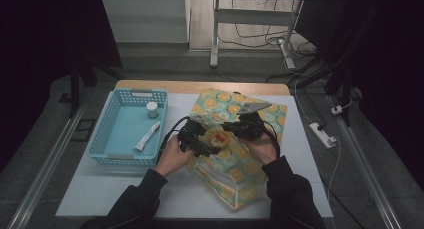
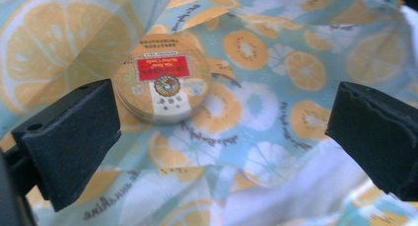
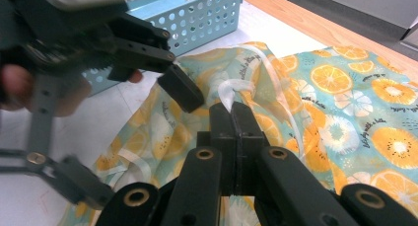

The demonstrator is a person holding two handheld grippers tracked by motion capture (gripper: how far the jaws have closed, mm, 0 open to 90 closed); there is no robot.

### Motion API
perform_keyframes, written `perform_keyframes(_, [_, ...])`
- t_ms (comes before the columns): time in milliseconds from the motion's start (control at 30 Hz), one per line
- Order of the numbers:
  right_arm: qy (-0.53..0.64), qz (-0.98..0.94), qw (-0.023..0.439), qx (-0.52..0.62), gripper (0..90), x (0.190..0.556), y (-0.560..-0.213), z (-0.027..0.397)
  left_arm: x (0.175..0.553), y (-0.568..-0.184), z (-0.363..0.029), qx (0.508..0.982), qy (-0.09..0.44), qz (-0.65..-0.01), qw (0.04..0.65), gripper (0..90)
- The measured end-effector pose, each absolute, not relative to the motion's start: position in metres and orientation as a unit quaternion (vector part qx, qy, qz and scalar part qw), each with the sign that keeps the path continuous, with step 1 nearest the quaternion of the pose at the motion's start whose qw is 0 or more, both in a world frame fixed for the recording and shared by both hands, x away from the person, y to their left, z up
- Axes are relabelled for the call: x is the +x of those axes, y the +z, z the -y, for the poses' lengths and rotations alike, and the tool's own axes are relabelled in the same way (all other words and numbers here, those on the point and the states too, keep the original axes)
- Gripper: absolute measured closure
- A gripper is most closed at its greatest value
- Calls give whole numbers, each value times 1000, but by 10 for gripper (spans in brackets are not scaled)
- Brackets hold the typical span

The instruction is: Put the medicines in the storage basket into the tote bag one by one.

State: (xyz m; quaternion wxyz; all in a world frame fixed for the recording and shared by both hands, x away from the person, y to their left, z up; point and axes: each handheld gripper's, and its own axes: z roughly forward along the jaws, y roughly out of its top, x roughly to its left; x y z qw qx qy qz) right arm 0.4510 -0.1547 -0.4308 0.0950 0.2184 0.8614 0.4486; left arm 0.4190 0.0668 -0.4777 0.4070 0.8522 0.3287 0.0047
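Observation:
A fabric bag (image 1: 240, 174) printed with orange and kiwi slices lies on the white table top. My right gripper (image 3: 236, 117) is shut on the bag's white ribbon handle (image 3: 231, 90) and holds that edge lifted. A round tin (image 2: 160, 85) with a red label rests on the bag's lining, inside its mouth. My left gripper (image 2: 222, 132) hangs open just above the tin, with its black pads (image 2: 74, 142) wide apart and nothing between them. In the high view both grippers meet over the bag's upper left part, left gripper (image 1: 197, 139) beside the tin (image 1: 218, 137), right gripper (image 1: 240, 126) just behind it.
A light blue perforated basket (image 1: 122, 160) stands left of the bag, holding a small white-capped jar (image 1: 152, 109) and a white tube (image 1: 147, 136). The basket's corner (image 3: 207, 18) is close behind the left gripper. A power strip (image 1: 322, 134) lies on the floor at the right.

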Motion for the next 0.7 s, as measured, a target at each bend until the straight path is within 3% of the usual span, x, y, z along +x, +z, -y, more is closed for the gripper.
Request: perform_keyframes(700, [447,-862,93,217,899,451,-431,154,397,-455,-128,840,31,-339,423,0])
